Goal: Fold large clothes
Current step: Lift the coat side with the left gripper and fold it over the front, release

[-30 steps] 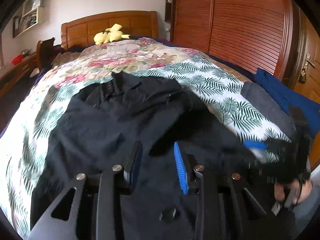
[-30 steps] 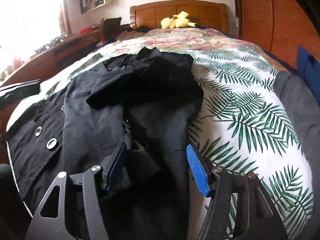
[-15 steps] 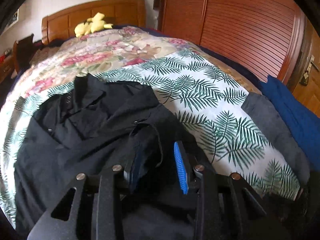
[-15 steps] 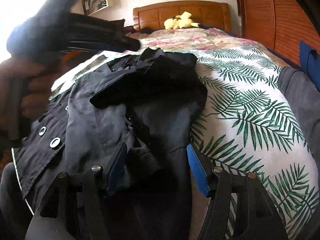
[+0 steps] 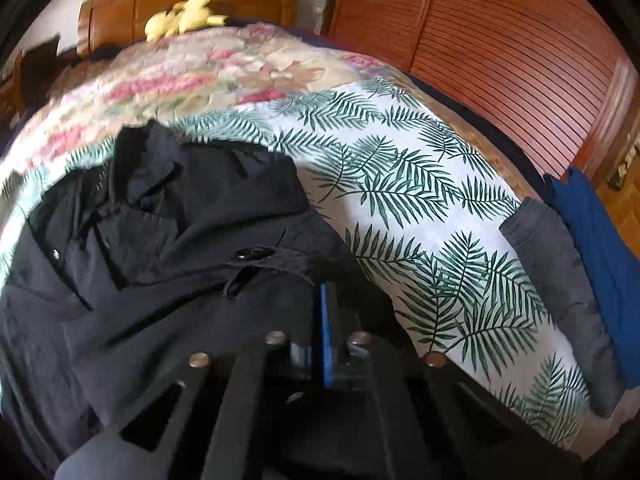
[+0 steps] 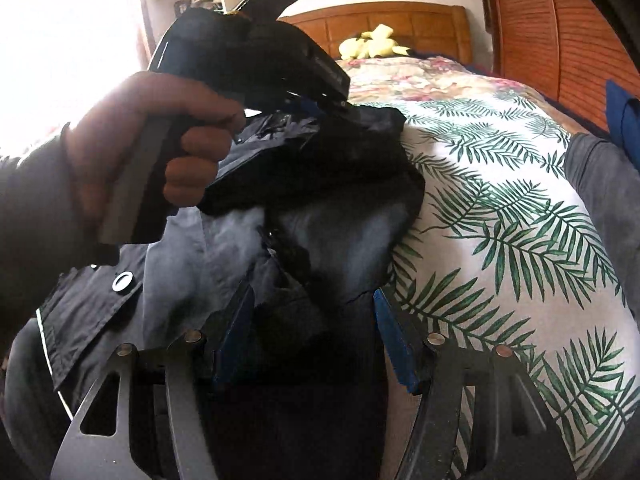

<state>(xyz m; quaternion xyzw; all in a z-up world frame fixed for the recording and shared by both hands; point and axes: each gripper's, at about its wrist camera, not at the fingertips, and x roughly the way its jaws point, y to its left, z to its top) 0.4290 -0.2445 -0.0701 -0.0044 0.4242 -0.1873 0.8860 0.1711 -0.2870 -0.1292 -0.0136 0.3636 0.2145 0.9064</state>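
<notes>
A large black coat (image 5: 168, 240) lies on the bed, collar toward the headboard. My left gripper (image 5: 318, 312) is shut on a fold of the coat's cloth at its right edge. In the right wrist view the left gripper (image 6: 320, 106) shows held in a hand, clamping black cloth lifted above the coat (image 6: 320, 240). My right gripper (image 6: 314, 312) is open, its blue-padded fingers (image 6: 386, 320) set on either side of a crumpled part of the coat's lower half. Metal snaps (image 6: 122, 281) show on the coat's left edge.
The bed has a palm-leaf sheet (image 5: 420, 220) and a floral quilt (image 5: 200, 76). A yellow plush toy (image 5: 180, 16) sits by the wooden headboard. Grey (image 5: 560, 280) and blue (image 5: 600, 232) folded clothes lie at the bed's right edge. A slatted wooden wardrobe (image 5: 500, 40) stands on the right.
My left gripper has closed on the coat's cloth and swung right, lifting it into the right wrist view. My right gripper has stayed open over the coat.
</notes>
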